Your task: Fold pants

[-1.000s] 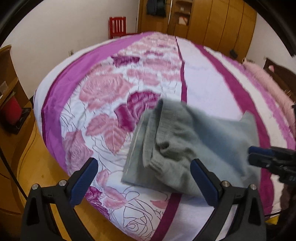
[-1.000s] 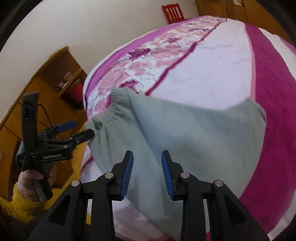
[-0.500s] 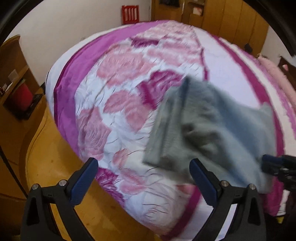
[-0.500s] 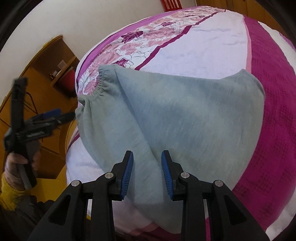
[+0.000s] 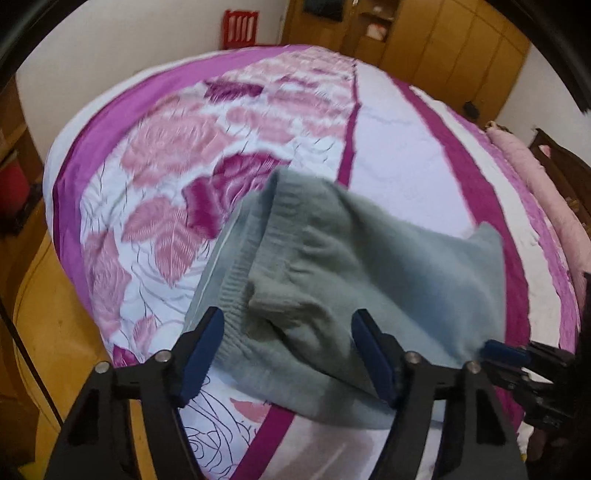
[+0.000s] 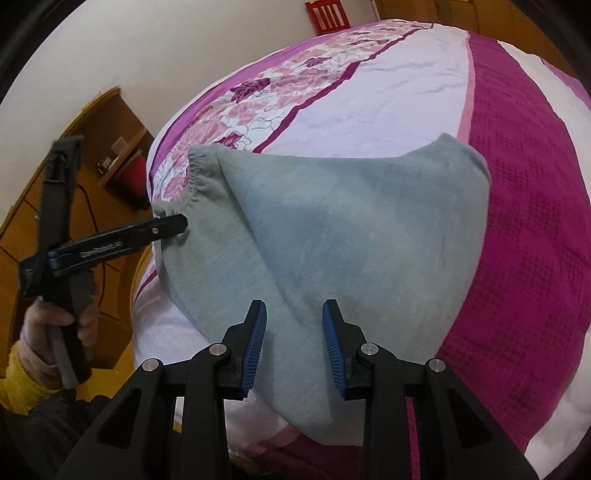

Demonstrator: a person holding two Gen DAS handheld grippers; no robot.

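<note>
Grey-green pants (image 5: 369,266) lie folded near the front edge of a bed with a pink and purple floral cover (image 5: 388,140). My left gripper (image 5: 288,350) straddles the bunched waistband end. Its jaws are closing with the cloth between them, and the pads are not pressing. In the right wrist view the left gripper (image 6: 173,225) touches the elastic waistband of the pants (image 6: 351,229). My right gripper (image 6: 294,343) hovers low over the pants' near edge, open by a narrow gap, with a raised crease of cloth running between its fingers. Its blue tip (image 5: 495,349) shows at the pants' right edge.
A hand in a yellow sleeve (image 6: 55,325) holds the left gripper beside the bed. A wooden shelf unit (image 6: 110,147) stands to the left over a wooden floor (image 5: 48,325). Wardrobes (image 5: 443,44) and a red object (image 5: 240,24) stand behind; a pink blanket (image 5: 535,184) lies at right.
My left gripper swung away, then came in over the waistband end, and its jaws have narrowed. My right gripper sank a little closer to the pants, with its gap unchanged.
</note>
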